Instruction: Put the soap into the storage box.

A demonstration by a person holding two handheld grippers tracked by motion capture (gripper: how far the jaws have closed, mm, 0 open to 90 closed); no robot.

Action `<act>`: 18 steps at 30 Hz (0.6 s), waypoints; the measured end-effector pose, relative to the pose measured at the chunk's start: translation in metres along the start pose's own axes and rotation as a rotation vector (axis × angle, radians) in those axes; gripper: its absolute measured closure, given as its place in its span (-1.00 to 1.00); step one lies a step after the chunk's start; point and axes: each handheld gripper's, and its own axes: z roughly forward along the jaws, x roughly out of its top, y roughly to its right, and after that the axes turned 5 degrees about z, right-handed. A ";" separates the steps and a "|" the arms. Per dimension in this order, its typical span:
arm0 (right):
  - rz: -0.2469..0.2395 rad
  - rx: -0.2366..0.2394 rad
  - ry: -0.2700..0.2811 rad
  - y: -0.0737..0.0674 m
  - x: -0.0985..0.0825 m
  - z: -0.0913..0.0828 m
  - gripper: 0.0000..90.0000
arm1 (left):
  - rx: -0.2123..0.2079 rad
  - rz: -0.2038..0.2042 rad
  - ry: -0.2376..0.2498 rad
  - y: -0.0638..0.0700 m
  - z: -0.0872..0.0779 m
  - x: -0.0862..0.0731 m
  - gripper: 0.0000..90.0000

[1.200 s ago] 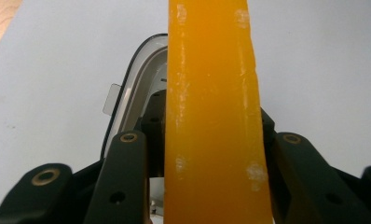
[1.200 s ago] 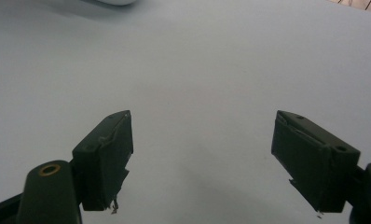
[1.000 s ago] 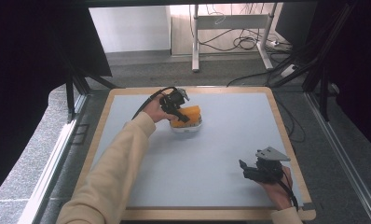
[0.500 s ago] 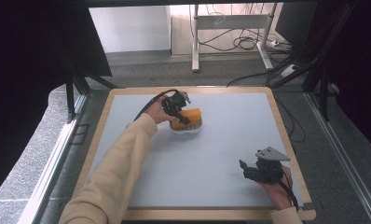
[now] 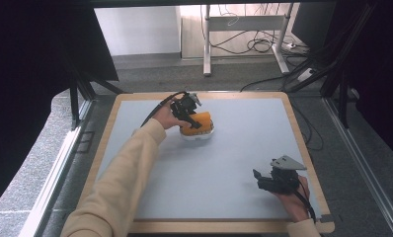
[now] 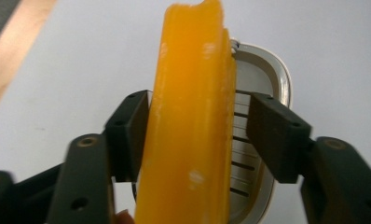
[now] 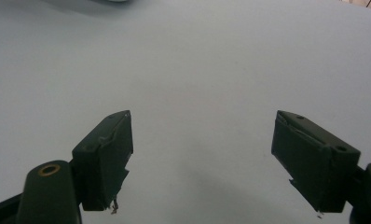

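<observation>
Toward the far left of the tabletop (image 5: pixel 234 163), a pale grey, matte sheet framed in light wood, the left tool (image 5: pixel 190 114) stands over an orange bar (image 5: pixel 197 122) resting in a white dish (image 5: pixel 198 135). Seen from the left gripper view, the bar (image 6: pixel 193 116) is a smooth, waxy slab set on edge, with rounded corners and faint whitish scuffs. The dish (image 6: pixel 263 88) is glossy plastic, a rounded rectangle with dark drain slots across its floor. The left tool's (image 6: pixel 200 140) jaws have just been opening: the bar is between the blocky black pads, the left pad sitting right against it, the right one clear of it with a strip of dish showing in the gap, so nothing is clamped.

Near the right front corner, the right tool (image 5: pixel 267 178) rests in the person's hand, topped by a grey three-cornered plate. Its (image 7: pixel 202 154) jaws gape wide over bare tabletop, holding nothing; the pad edges look chipped.
</observation>
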 end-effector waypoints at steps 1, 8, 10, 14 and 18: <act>-0.002 0.001 -0.001 0.000 0.000 0.000 -0.54 | 0.014 0.003 0.007 0.000 -0.001 0.000 -0.20; 0.000 0.001 -0.002 0.000 0.000 0.000 -0.54 | 0.056 -0.016 0.060 -0.001 -0.015 0.001 -0.34; 0.000 0.001 -0.002 0.000 0.000 0.001 -0.54 | 0.063 -0.017 0.071 0.000 -0.018 0.001 -0.36; 0.000 0.003 -0.003 0.000 0.000 0.001 -0.55 | 0.079 -0.008 0.078 0.003 -0.024 0.002 -0.40; -0.002 0.003 -0.003 -0.001 0.000 0.000 -0.55 | 0.076 -0.013 0.101 0.009 -0.036 0.002 -0.41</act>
